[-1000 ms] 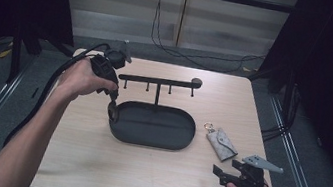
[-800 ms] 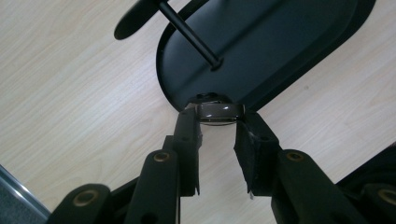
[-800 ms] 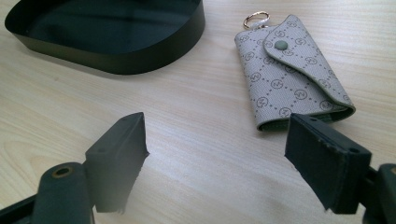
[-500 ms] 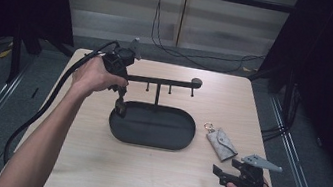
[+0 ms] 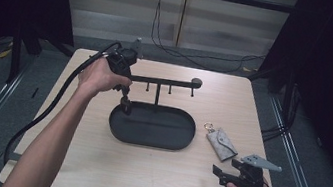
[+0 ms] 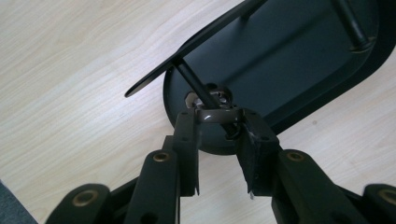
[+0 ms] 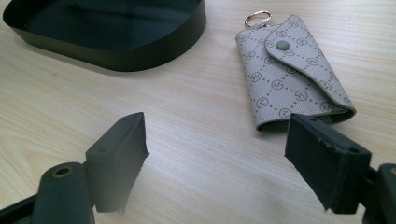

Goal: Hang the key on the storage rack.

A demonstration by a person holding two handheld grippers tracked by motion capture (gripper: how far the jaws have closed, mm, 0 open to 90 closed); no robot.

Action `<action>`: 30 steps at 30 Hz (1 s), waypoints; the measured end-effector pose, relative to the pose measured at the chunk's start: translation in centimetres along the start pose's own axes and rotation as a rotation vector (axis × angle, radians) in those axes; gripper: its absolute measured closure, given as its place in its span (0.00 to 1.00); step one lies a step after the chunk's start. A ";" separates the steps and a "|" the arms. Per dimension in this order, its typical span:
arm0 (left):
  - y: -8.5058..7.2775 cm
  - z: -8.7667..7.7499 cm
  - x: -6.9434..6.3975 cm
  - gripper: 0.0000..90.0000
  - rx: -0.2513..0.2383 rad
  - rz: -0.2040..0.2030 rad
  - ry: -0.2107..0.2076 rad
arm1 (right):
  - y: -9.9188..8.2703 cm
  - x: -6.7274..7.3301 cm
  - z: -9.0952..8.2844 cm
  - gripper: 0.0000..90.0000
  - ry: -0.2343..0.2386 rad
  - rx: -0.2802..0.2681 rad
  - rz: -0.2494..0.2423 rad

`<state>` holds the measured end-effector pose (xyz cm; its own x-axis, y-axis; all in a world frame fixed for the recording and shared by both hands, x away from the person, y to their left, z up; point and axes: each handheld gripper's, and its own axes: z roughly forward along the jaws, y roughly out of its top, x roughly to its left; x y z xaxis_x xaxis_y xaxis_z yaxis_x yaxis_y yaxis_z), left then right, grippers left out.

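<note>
On the left side of the table (image 5: 91, 172), the left gripper (image 5: 125, 106) is pointed down at the rim of the black tray (image 5: 149, 141). Its jaws are closed on a small brownish ring-like object (image 6: 217, 115) by the foot of the tray's hook stand (image 5: 164, 81), probably to hang it or lay it down; what it is cannot be told. Further right, the key pouch (image 5: 221, 142) lies flat between tray and right gripper (image 5: 219, 173), whose jaws are held wide apart just short of it, seemingly ready to pick it up.
</note>
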<state>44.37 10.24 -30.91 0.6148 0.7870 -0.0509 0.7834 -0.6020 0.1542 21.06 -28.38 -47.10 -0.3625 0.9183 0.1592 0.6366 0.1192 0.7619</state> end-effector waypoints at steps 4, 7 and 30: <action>-0.1 0.1 0.1 0.77 -0.016 -0.013 -0.009 | 0.0 0.0 0.0 0.23 0.001 0.000 -0.001; -0.3 0.0 0.4 0.68 -0.033 -0.019 -0.019 | 0.0 0.0 0.0 0.22 -0.002 -0.002 0.002; -4.6 -0.5 2.7 0.20 -0.209 0.040 -0.136 | 0.1 -0.2 0.2 0.21 -0.006 0.007 0.030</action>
<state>42.39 15.24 -31.24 0.6623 0.7295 -0.1708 0.7314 -0.5803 0.3582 21.31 -28.43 -47.23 -0.3385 0.9239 0.1783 0.6524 0.0939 0.7520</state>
